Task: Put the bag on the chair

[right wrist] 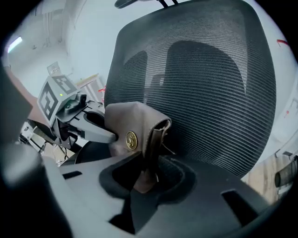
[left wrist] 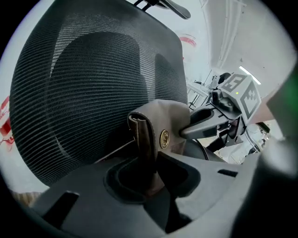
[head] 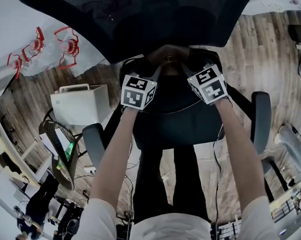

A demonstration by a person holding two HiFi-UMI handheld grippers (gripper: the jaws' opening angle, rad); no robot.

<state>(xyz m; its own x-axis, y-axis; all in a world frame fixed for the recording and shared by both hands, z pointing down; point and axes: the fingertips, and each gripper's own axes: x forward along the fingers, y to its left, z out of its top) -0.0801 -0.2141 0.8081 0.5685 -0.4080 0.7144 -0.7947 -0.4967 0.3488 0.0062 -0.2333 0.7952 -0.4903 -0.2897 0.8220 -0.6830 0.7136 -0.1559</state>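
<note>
Wood floor (head: pixel 263 52), white box (head: pixel 81 106) left of the black mesh chair (head: pixel 175 118). The brown bag (head: pixel 168 55) hangs over the seat's rear, just in front of the backrest. Its top edge is up and its long axis runs across between your 2 tongs. Your left tongs (left wrist: pixel 149 176) are clenched on 1 strap end, your right tongs (right wrist: pixel 144 179) on the other. Round gold stud (left wrist: pixel 164 139), print unreadable.

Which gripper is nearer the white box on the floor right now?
Left. The left gripper grips the bag on the side toward the white box; the right gripper grips the bag's far side, beyond the left one.
</note>
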